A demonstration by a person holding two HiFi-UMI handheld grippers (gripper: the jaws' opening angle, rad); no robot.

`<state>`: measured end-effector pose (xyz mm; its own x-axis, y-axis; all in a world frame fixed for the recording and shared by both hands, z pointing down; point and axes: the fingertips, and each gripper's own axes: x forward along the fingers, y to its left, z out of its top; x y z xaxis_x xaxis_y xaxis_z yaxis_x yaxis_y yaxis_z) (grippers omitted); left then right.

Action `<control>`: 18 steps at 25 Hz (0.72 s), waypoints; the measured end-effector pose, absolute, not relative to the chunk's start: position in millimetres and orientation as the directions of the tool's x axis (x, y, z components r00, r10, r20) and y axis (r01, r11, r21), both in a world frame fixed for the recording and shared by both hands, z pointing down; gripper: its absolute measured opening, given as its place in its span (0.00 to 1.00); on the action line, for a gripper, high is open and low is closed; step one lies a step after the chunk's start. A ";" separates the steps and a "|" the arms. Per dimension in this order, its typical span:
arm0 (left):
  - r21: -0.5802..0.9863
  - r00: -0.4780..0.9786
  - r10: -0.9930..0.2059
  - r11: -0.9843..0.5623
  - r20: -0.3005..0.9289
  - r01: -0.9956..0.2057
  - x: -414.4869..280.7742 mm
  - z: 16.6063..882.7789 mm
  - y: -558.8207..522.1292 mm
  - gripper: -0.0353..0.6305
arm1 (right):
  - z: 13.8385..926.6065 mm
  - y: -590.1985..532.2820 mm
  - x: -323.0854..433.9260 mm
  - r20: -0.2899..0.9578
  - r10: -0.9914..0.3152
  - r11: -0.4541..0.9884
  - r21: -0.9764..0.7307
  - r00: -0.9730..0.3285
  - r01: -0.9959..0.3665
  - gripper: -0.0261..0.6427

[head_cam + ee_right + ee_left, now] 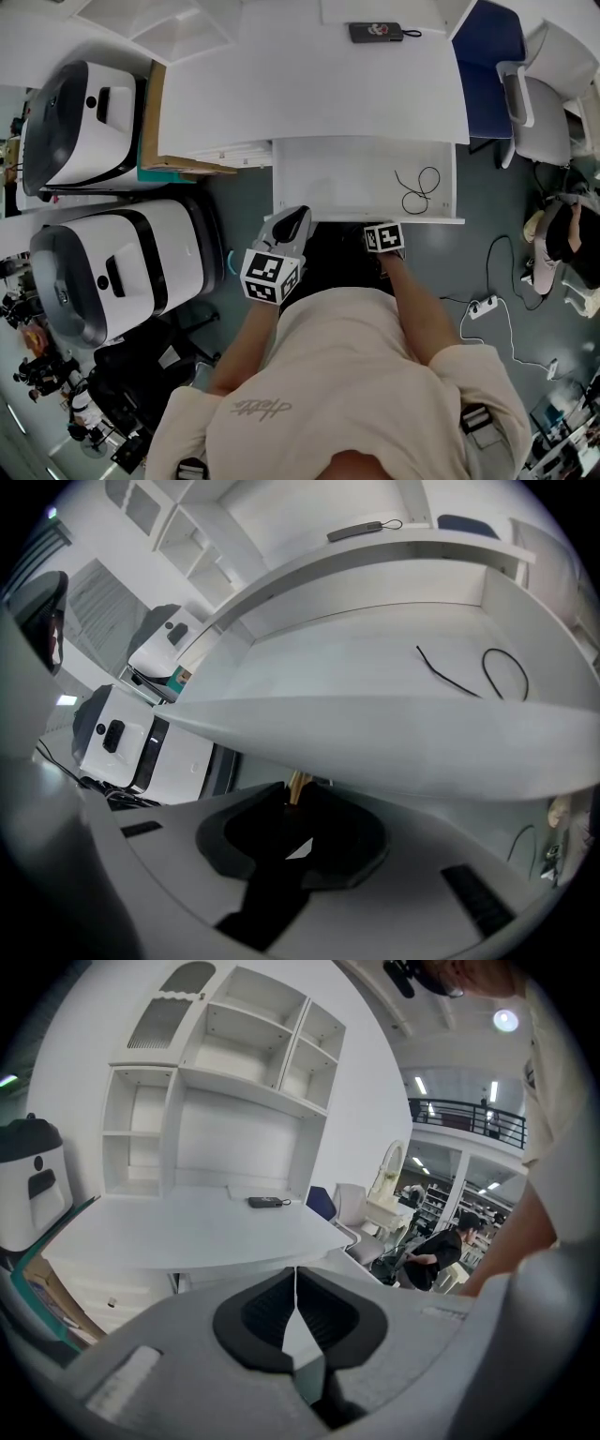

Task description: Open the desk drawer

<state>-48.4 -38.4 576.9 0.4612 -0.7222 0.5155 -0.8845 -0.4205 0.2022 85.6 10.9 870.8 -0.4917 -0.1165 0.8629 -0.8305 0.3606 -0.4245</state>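
Under the white desk (309,94), the drawer (347,178) stands pulled out. Only the head view shows both grippers at its front. The right gripper (295,794), jaws pressed together, sits beneath the drawer's lip, with a black cable (487,672) inside. The left gripper (296,1283), jaws together and empty, faces shelves (234,1082).

Beige short-sleeved T-shirt (366,375) with script print, grey left gripper (296,1283), grey right gripper (292,799), black-and-white marker cubes (271,276)

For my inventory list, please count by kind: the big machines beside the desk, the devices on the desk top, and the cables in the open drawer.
Large white machines with black panels: 2
Flat dark device with a strap: 1
Thin black cable: 1
Total: 4
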 end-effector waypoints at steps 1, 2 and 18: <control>0.202 0.460 -0.723 -0.420 0.515 -0.885 -46.9 577.6 -37.3 0.08 | 870.7 12.5 85.7 0.862 -0.115 0.364 -0.426 -0.494 -0.828 0.15; 0.201 0.460 -0.724 -0.419 0.514 -0.885 -45.0 577.7 -36.6 0.08 | 870.6 14.1 86.1 0.861 -0.113 0.367 -0.428 -0.496 -0.826 0.15; 0.177 0.460 -0.721 -0.436 0.517 -0.882 -32.2 572.8 -34.0 0.08 | 868.5 17.8 88.3 0.864 -0.114 0.377 -0.419 -0.490 -0.826 0.15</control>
<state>-32.2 -34.0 572.8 0.4604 -0.7215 0.5172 -0.8823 -0.4359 0.1774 88.3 17.8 868.5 -0.4902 -0.1135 0.8642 -0.8260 0.3770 -0.4190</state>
